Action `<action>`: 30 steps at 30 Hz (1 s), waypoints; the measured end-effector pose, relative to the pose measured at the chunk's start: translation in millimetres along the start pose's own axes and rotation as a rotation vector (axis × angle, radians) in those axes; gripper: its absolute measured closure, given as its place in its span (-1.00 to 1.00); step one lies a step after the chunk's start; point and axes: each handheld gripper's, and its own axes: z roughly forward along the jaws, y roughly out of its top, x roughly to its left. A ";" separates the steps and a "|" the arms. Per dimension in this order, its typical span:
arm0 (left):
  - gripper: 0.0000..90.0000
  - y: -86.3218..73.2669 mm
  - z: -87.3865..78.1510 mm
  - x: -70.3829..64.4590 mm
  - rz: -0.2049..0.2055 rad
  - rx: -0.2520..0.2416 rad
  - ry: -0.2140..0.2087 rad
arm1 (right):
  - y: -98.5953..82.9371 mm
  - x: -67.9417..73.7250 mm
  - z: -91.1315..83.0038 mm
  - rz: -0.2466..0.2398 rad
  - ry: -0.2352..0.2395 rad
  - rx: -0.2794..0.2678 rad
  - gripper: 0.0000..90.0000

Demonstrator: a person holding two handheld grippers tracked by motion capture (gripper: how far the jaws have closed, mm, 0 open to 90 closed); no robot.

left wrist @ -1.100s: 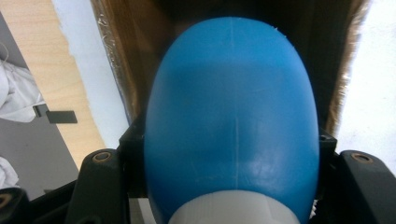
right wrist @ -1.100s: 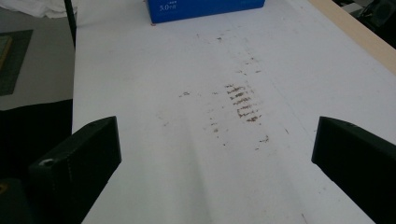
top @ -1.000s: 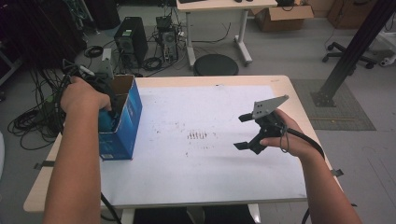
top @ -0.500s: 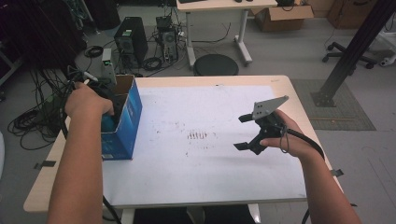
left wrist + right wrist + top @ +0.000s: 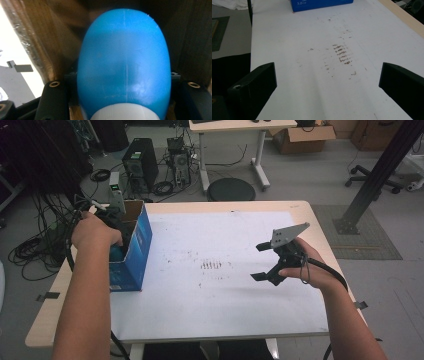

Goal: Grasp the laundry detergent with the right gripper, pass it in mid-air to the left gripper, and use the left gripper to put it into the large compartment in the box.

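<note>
A smooth blue egg-shaped object (image 5: 123, 62) with a white ribbed end sits between the jaws of my left gripper (image 5: 123, 85), which is shut on it. Brown cardboard walls surround it. In the high view my left gripper (image 5: 117, 232) reaches down into the open blue cardboard box (image 5: 135, 255) at the table's left edge, with the hand covering most of it. My right gripper (image 5: 260, 261) hovers over the right side of the white sheet (image 5: 210, 295), open. Nothing lies between the jaws of the right gripper (image 5: 329, 82).
Brown smudges (image 5: 212, 266) mark the middle of the white sheet. The blue box (image 5: 322, 4) lies at the far end in the right gripper view. Beyond the table are computer towers (image 5: 137, 162), cables, a round stool (image 5: 231, 189) and a black post (image 5: 377, 175).
My left hand has edged slightly right and lower into the blue box. The right gripper has stayed where it was.
</note>
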 end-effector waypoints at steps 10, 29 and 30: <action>-0.14 -0.3 2.3 1.1 0.001 -0.005 -0.005 | 0.3 1.0 1.5 0.003 0.000 0.003 -0.97; -0.15 -3.0 3.5 1.4 -0.003 -0.031 -0.012 | 0.2 2.9 1.2 0.005 0.004 0.000 -0.97; -0.15 -3.0 3.4 1.5 -0.003 -0.032 -0.011 | 0.3 3.2 1.0 0.005 0.003 0.000 -0.97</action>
